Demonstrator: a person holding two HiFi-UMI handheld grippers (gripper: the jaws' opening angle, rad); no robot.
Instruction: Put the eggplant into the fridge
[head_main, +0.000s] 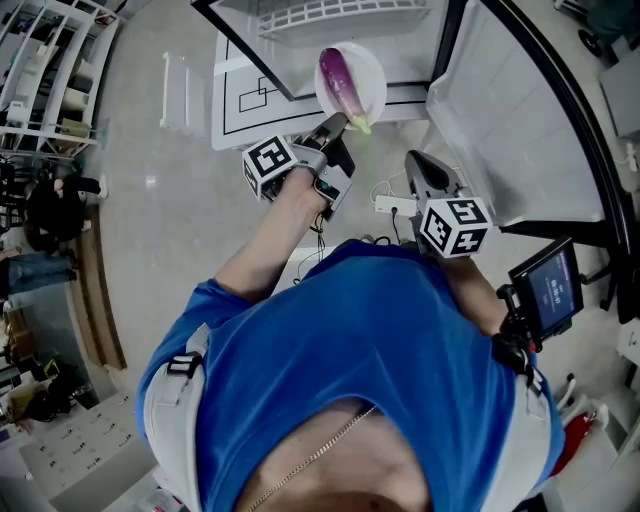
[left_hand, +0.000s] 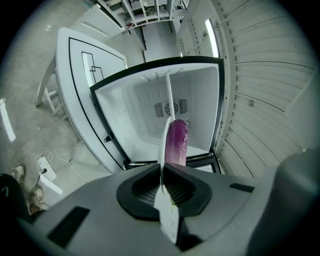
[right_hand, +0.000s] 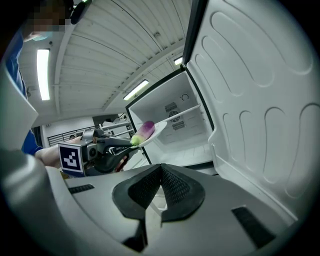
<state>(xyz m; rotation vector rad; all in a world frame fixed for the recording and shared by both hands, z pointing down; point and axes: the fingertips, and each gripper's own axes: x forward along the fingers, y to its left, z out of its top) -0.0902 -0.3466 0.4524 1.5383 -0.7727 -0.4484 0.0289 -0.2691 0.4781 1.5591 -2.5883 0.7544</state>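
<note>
A purple eggplant (head_main: 343, 85) with a green stem end lies on a small white plate (head_main: 376, 72). My left gripper (head_main: 335, 125) is shut on the plate's near rim and holds it up in front of the open fridge (head_main: 330, 18). In the left gripper view the plate (left_hand: 164, 142) runs edge-on from between the jaws, with the eggplant (left_hand: 177, 142) to its right and the white fridge interior (left_hand: 142, 107) behind. My right gripper (head_main: 425, 172) hangs shut and empty beside the open fridge door (head_main: 510, 120). The right gripper view shows the eggplant (right_hand: 145, 131) ahead of the jaws.
The fridge door (right_hand: 250, 100) stands wide open on the right. A white panel with black lines (head_main: 240, 100) stands left of the fridge. A power strip (head_main: 395, 205) with cables lies on the floor. A small screen (head_main: 548, 290) is at the right, shelving (head_main: 50, 70) far left.
</note>
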